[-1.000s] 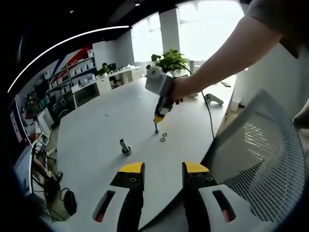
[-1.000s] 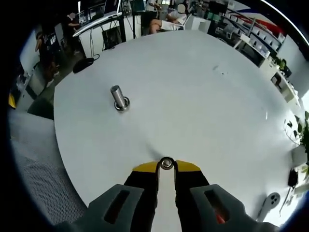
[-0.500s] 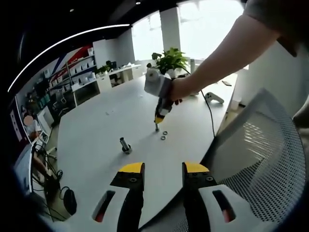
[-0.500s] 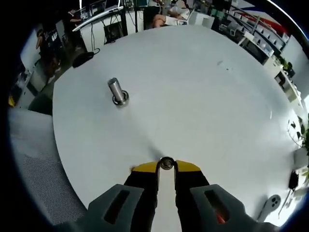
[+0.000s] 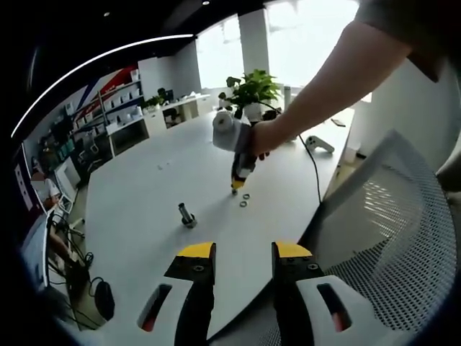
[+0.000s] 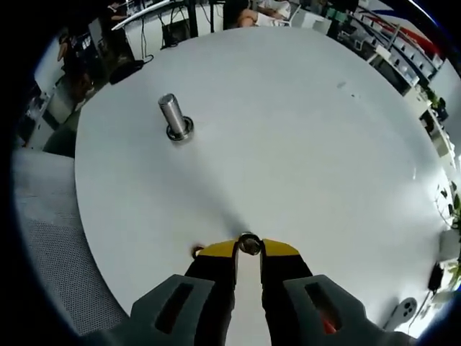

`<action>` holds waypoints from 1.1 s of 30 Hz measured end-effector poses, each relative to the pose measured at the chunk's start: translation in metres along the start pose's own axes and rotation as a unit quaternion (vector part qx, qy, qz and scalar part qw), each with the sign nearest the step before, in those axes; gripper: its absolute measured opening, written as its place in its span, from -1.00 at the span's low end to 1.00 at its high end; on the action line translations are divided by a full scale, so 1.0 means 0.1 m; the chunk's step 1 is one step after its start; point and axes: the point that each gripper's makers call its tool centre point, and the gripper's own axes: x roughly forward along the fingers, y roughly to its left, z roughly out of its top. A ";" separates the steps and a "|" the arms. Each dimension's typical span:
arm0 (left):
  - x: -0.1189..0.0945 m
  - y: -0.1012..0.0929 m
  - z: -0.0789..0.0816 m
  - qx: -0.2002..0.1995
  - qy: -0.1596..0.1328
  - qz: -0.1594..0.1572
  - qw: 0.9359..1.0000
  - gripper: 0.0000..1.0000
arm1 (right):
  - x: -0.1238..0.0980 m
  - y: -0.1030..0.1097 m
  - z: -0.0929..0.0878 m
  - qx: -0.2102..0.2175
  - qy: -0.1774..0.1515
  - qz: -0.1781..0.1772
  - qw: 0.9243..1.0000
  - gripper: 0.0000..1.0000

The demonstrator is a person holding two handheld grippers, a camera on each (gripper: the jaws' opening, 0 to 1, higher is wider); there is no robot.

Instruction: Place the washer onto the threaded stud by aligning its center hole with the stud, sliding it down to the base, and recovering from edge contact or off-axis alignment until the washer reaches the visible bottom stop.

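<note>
In the left gripper view, my left claw point(image 5: 243, 252) sits at the near edge of the white desk point(image 5: 144, 202), its yellow-tipped jaws apart with nothing between them. Out on the desk the stud point(image 5: 186, 215) stands upright on its base, well apart from everything else. Farther right, a hand point(image 5: 263, 137) holds the right claw point(image 5: 236, 189) pointing down at the desk, tips low over the surface. Two spare washers point(image 5: 245, 200) lie flat on the desk just beside those tips. A mesh chair point(image 5: 389, 223) is at the right, a plant point(image 5: 252, 90) at the far end of the desk, and a black cable point(image 5: 314, 173) runs along the desk's right side.

In the right gripper view, my right claw point(image 6: 248, 249) is clamped on the washer point(image 6: 249, 244), which sits pinched between the yellow tips, held over the desk point(image 6: 302, 144). The stud point(image 6: 173, 117) is far and to the left, upright, slightly leaning in this view, well apart from the washer. The mesh chair point(image 6: 50, 238) shows at the near left edge of the desk.
</note>
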 end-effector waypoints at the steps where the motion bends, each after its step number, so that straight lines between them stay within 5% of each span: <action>1: 0.00 0.00 0.00 0.000 0.001 0.000 1.000 -0.42 | 0.02 -0.01 -0.01 0.001 0.002 0.001 1.000 -0.73; 21: 0.00 0.01 -0.01 0.002 0.002 0.004 1.000 -0.42 | 0.12 -0.04 -0.08 -0.003 0.028 0.006 1.000 -0.72; 33: -0.02 0.02 0.03 0.001 -0.009 0.008 1.000 -0.39 | 0.05 0.00 -0.15 0.047 0.038 0.014 0.998 -0.69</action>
